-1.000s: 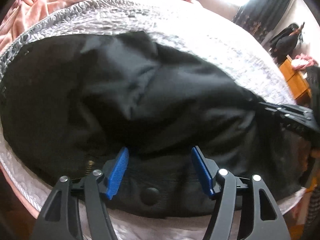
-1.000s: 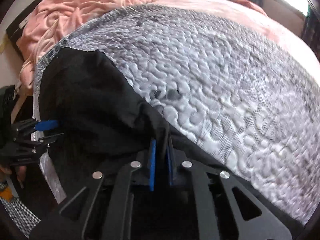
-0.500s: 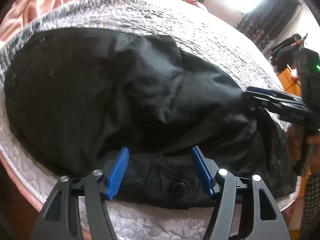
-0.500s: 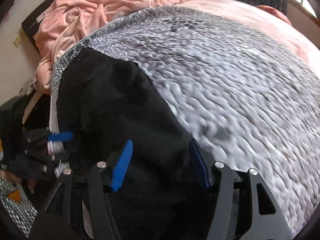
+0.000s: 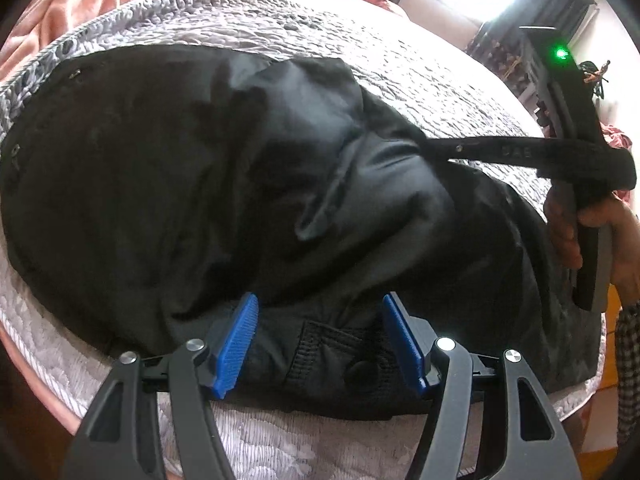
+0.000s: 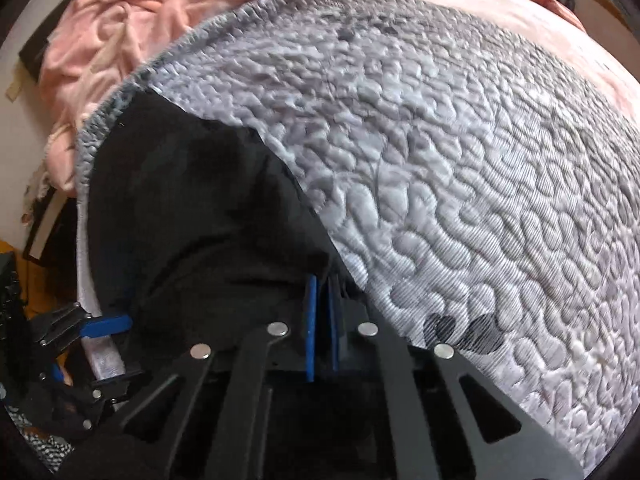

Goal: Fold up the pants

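Observation:
Black pants point(image 5: 208, 184) lie bunched on a grey quilted bedspread point(image 5: 360, 48). My left gripper point(image 5: 320, 336) is open, its blue pads either side of the waistband with its button point(image 5: 360, 372) at the bed's near edge. My right gripper point(image 6: 322, 320) is shut on a fold of the black pants point(image 6: 200, 220) near their right edge. In the left wrist view the right gripper point(image 5: 440, 148) reaches in from the right, pinching the cloth. In the right wrist view the left gripper point(image 6: 100, 344) shows at the lower left.
A crumpled pink blanket point(image 6: 168, 12) lies at the head of the bed. The grey bedspread point(image 6: 480, 180) stretches wide to the right of the pants. An orange cabinet and dark curtains point(image 5: 560, 12) stand beyond the bed. The bed's edge runs just under my left gripper.
My right gripper was shut, opened half a second ago, and has closed again on the pants' fold. My left gripper stayed open and drew back slightly from the waistband.

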